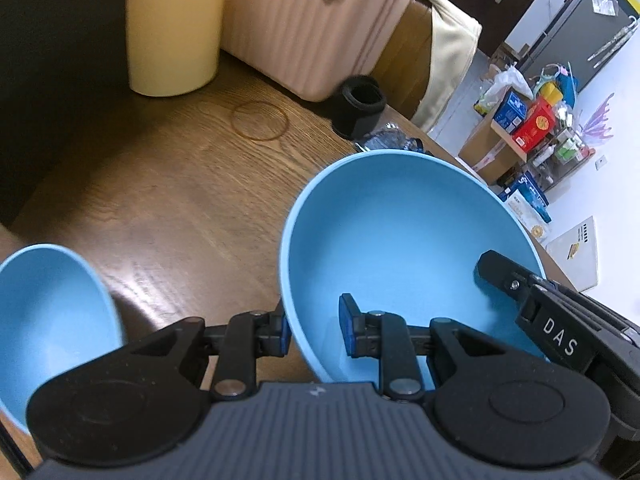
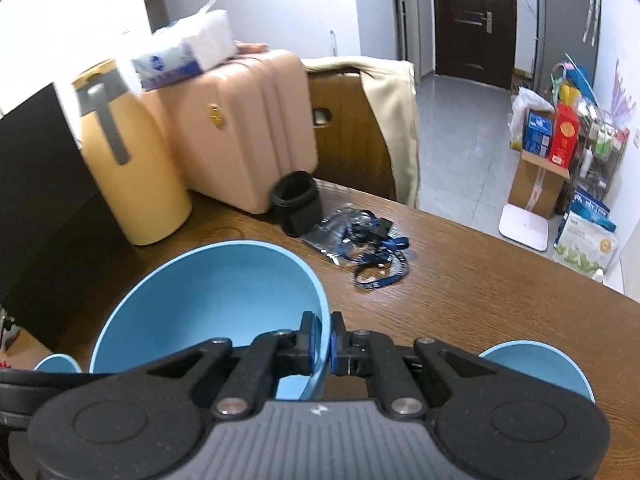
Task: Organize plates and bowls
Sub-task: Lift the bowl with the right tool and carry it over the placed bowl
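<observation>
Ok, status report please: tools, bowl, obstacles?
Left tool and right tool both shut on big blue bowl rim. Smaller blue bowl close beside it.

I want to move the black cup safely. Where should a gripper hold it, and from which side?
Grip the black cup at its rim, from above: it stands upright with its mouth open, so one finger can go inside. The pink suitcase stands close behind, hindering a side approach.

Wooden table (image 2: pixel 500 280) — grain visible, faint ring mark (image 1: pixel 260 121) near back. Yellow jug (image 2: pixel 132 168) with grey handle upright at back left, just beside pink ribbed suitcase (image 2: pixel 248 128). Tissue pack (image 2: pixel 188 54) lying on suitcase top. Black cup (image 2: pixel 298 202) in front of suitcase; blue lanyard (image 2: pixel 380 256) on clear plastic bag near it. Beyond table — chair (image 2: pixel 348 136) draped with cream cloth, cardboard box (image 2: pixel 536 184) on floor, dark door (image 2: pixel 474 16).
</observation>
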